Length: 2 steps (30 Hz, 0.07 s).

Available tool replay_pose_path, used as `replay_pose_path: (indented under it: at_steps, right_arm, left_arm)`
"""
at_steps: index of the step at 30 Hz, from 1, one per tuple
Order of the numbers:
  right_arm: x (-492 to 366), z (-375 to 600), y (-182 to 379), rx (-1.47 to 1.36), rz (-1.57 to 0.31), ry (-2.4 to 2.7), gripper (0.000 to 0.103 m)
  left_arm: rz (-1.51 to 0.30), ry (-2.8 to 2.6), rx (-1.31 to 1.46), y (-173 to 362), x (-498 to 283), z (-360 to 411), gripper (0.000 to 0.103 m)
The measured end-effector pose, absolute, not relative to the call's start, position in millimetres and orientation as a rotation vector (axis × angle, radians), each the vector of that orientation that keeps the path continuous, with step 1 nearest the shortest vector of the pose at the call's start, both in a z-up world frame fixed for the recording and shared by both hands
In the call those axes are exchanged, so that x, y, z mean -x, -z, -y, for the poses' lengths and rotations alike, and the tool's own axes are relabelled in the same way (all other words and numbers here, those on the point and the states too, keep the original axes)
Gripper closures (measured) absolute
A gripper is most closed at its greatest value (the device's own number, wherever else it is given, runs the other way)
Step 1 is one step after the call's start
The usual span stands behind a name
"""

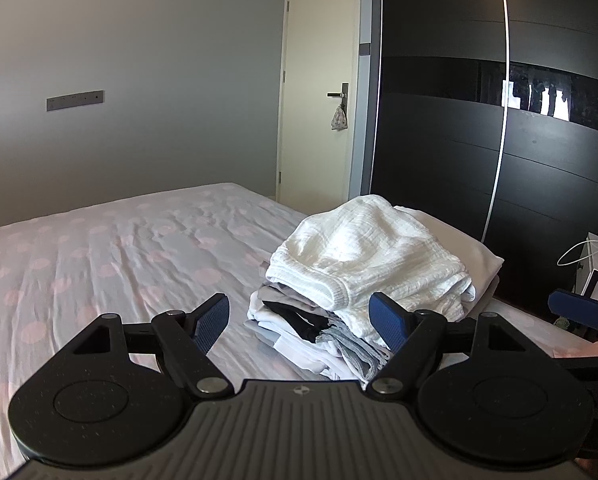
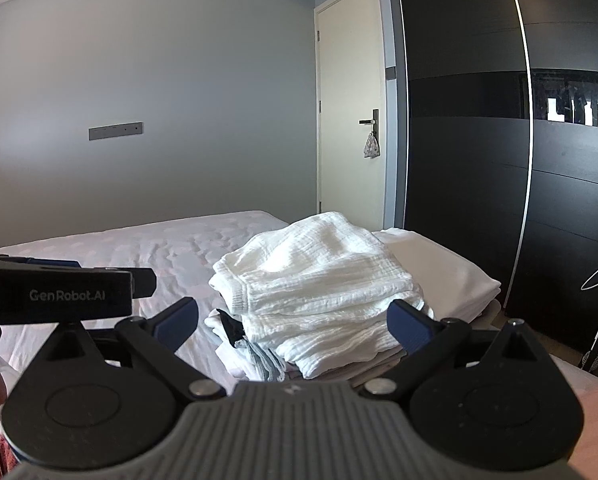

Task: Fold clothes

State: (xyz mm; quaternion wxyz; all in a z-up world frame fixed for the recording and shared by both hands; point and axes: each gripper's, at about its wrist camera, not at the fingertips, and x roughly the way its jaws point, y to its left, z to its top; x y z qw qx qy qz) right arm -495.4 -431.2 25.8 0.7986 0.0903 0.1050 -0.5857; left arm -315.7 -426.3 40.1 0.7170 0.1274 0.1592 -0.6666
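A stack of folded clothes (image 1: 363, 280) sits on the bed (image 1: 119, 256), near the edge that faces the dark wardrobe (image 1: 499, 120). On top lies a white crinkled garment (image 2: 319, 276), folded with its ribbed hem toward the cameras; beneath it show layers of grey, white and a strip of black fabric (image 1: 299, 320). A flat cream-white piece (image 2: 447, 272) lies under the stack on the wardrobe side. The left claw (image 1: 299, 320) hangs just in front of the stack, its blue-padded fingers (image 1: 213, 322) spread wide and holding nothing. The right claw (image 2: 293, 322) is likewise wide open and empty, facing the same stack from close by. The bed sheet is pale with pink dots and lightly wrinkled. Behind stand a grey wall and a cream door (image 1: 319, 92) with a small pouch (image 1: 338, 119) hanging from its handle
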Motion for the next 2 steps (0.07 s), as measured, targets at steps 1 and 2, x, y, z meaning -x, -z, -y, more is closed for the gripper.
replay_pose_path:
  at_steps: [1, 2]
  right_arm:
    - [494.7, 431.0, -25.7, -0.196, -0.225, 1.252, 0.001]
    - [494.1, 430.7, -25.5, -0.198, -0.224, 1.247, 0.001]
  left_arm:
    - [-0.349, 1.473, -0.281, -40.2, 315.4, 425.6, 0.027]
    - [-0.346, 1.470, -0.279, -40.4, 315.2, 424.8, 0.027]
